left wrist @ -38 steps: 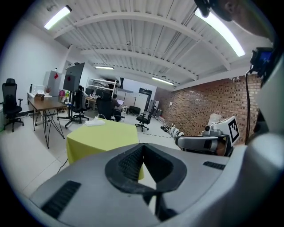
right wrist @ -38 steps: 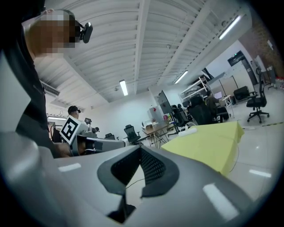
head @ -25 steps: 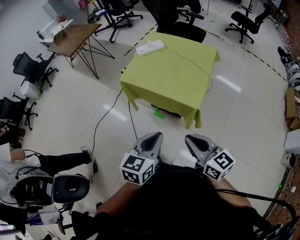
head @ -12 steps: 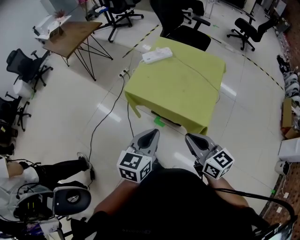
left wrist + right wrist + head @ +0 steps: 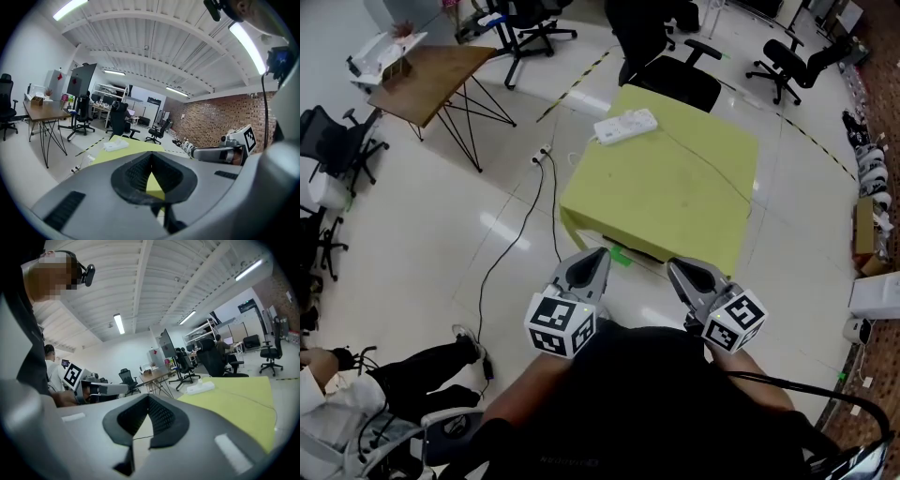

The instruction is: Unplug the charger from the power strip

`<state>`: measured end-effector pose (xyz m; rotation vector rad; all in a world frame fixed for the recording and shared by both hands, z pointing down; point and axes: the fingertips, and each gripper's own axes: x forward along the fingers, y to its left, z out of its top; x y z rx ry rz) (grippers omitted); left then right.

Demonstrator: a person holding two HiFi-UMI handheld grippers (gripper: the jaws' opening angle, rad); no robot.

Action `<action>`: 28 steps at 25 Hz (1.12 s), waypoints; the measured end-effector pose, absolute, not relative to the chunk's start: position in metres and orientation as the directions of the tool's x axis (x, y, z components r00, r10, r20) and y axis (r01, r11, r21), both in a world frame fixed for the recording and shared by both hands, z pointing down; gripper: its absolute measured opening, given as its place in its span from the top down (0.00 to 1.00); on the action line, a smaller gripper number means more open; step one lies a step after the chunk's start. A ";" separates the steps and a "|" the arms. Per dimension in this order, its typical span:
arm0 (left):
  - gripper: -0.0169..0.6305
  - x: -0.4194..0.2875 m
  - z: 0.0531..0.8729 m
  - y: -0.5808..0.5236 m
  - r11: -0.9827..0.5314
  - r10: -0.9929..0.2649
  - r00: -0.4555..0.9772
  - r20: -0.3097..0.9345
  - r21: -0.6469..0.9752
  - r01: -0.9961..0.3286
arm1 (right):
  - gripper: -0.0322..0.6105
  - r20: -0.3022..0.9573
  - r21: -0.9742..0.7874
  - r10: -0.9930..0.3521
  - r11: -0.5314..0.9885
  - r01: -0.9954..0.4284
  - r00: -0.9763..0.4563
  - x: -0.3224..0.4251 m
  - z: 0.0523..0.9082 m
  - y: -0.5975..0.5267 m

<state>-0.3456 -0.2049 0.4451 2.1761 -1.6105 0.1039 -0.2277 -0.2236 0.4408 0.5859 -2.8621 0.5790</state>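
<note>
The long white plastic power strip (image 5: 625, 126) lies at the far left corner of the bench (image 5: 675, 202) with the yellow-green cloth. Its charger is too small to see. The left hand-held gripper (image 5: 589, 265) and right hand-held gripper (image 5: 686, 272) are closed tight and empty, well apart from it. I think both must get close first, then one holds the strip while the other pulls.

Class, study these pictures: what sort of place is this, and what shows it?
Probably an open-plan office or lab workroom: wheeled office chairs, a wooden desk on wire legs, and long strip lights on the ceiling.
</note>
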 end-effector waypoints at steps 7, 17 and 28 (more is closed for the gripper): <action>0.96 -0.387 0.451 -0.234 -0.240 -0.898 0.332 0.287 0.314 -0.919 | 0.95 0.255 -0.325 -0.369 0.838 -0.439 -0.894 -0.259 0.445 -0.245; 0.96 -0.412 0.473 -0.281 -0.198 -0.886 0.312 0.344 0.330 -0.923 | 0.95 0.268 -0.365 -0.310 0.843 -0.394 -0.912 -0.295 0.461 -0.306; 0.96 -0.440 0.457 -0.358 -0.095 -0.910 0.187 0.370 0.253 -0.963 | 0.95 0.193 -0.400 -0.245 0.865 -0.304 -0.950 -0.316 0.462 -0.400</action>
